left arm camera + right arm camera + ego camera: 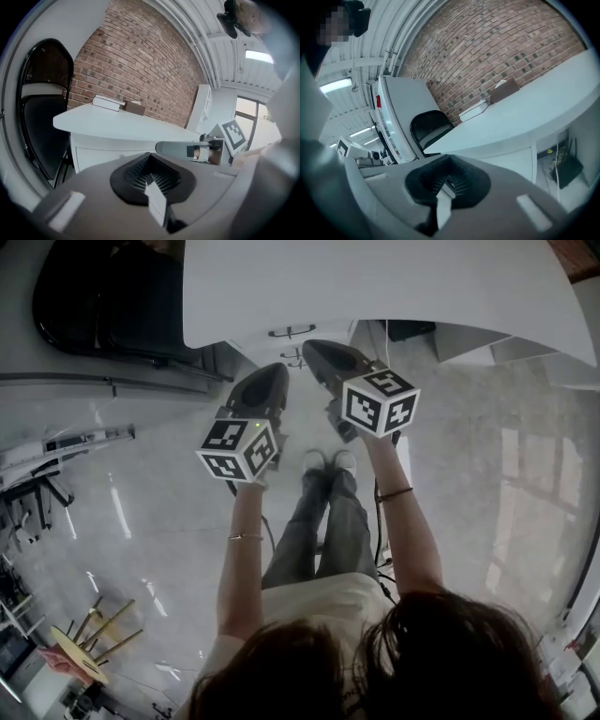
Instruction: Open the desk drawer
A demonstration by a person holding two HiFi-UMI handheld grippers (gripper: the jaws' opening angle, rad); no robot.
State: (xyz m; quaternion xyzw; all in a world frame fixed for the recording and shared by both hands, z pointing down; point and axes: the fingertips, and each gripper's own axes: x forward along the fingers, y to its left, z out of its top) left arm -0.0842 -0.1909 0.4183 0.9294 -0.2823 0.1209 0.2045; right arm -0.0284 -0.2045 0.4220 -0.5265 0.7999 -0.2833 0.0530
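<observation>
Drawer (pixel 292 332) ahead of right tool (pixel 312 350), left tool (pixel 278 371) beside

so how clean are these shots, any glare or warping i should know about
Head view: glare streaks the glossy floor, and the desk edge bows. Left gripper view: fisheye curves the brick wall, corners go dark. Right gripper view: tilted frame, ceiling light glaring bright.

A black chair (pixel 44 131) stands on glossy floor (pixel 469 474) near a brick wall (pixel 140 61).
</observation>
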